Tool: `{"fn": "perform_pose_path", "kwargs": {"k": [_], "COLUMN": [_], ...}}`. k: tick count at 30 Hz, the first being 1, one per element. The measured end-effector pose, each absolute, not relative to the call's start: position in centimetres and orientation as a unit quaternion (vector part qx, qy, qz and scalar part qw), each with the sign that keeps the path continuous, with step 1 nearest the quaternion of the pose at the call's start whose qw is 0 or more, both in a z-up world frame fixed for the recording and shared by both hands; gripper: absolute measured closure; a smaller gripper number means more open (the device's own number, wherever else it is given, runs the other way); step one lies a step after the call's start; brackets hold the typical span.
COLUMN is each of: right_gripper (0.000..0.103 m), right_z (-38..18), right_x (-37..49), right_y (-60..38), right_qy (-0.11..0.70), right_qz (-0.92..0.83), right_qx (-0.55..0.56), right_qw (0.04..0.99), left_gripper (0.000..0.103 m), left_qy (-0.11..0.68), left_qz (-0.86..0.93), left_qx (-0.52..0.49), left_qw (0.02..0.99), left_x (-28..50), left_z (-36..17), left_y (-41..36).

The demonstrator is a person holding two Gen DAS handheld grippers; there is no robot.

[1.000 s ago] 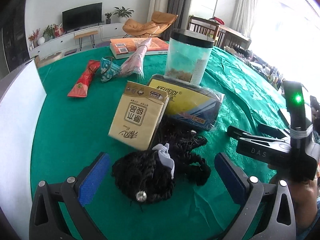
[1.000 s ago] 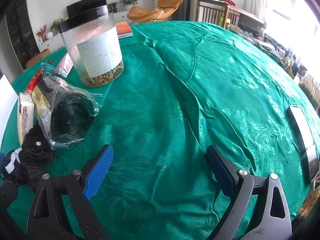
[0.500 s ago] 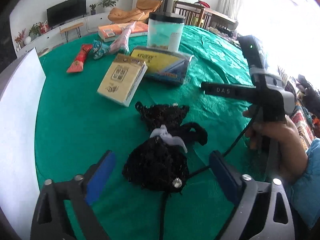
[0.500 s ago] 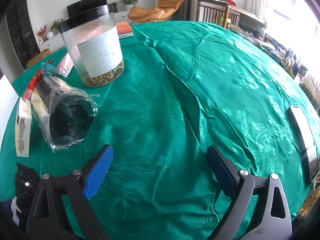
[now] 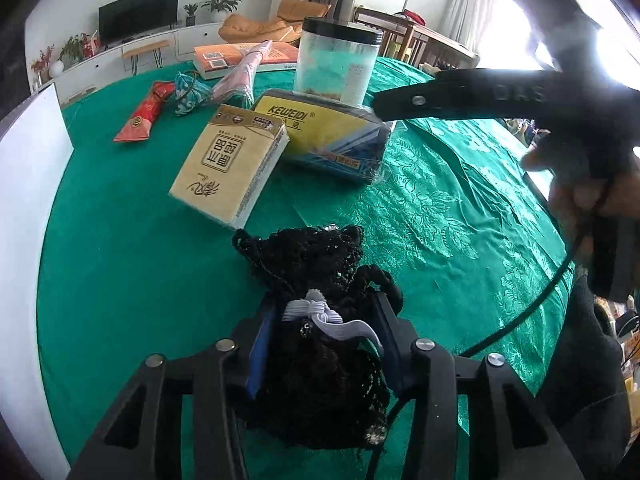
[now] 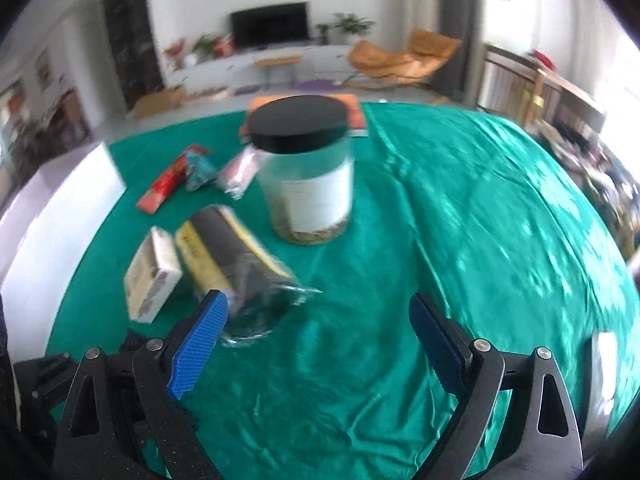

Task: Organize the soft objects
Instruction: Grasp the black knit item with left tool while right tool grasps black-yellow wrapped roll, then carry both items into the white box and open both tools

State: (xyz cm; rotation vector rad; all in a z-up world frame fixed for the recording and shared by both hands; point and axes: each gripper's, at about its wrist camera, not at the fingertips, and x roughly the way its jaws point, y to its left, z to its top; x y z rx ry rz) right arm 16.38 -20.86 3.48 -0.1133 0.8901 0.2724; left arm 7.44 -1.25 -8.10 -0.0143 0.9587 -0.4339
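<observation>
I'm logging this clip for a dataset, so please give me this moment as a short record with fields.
surface: green tablecloth
left claw: shut on black lace garment
right claw: open, holding nothing
nearby: yellow tissue pack, clear jar with black lid, plastic-wrapped roll
right view: motion-blurred

The surface (image 5: 432,208) is covered in green cloth with a satin sheen and a woven floral pattern, creased in places. The black pouch (image 5: 320,344) is rough, open-knit fabric with a white elastic band. The left tongs (image 5: 326,344) are matt black plastic with ribbed blue pads. The jar (image 6: 308,184) is clear plastic with a matt black lid. The tissue pack (image 5: 232,160) has glossy film wrapping.
</observation>
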Motion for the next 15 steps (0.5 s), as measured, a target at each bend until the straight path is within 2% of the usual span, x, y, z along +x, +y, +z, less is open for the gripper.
{"fn": "perform_pose_path", "kwargs": {"k": [5,7,8,15], "right_gripper": [0.011,0.015,0.036,0.039], "right_z": [0.9,-0.7,-1.5,0.4], "right_x": [20.4,21.6,21.9,19.1], "right_y": [-13.6,-12.2,-12.2,-19.7], "right_qy": [0.487,0.503,0.519,0.543], "right_qz": [0.192,0.18,0.18,0.133], "right_qx": [-0.2,-0.227,-0.217,-0.043], "right_qw": [0.828,0.815,0.807,0.828], "left_gripper": [0.063,0.063,0.063,0.064], "left_qy": [0.455,0.454,0.452,0.422], "left_qz": [-0.201,-0.201,-0.202,-0.221], "left_qx": [-0.058,-0.072,-0.078,-0.135], "left_qw": [0.865,0.865,0.865,0.869], "left_x": [5.8,5.0,4.6,2.5], "left_z": [-7.1,-6.7,-6.4,-4.1], "left_y": [1.2,2.1,2.3,4.2]}}
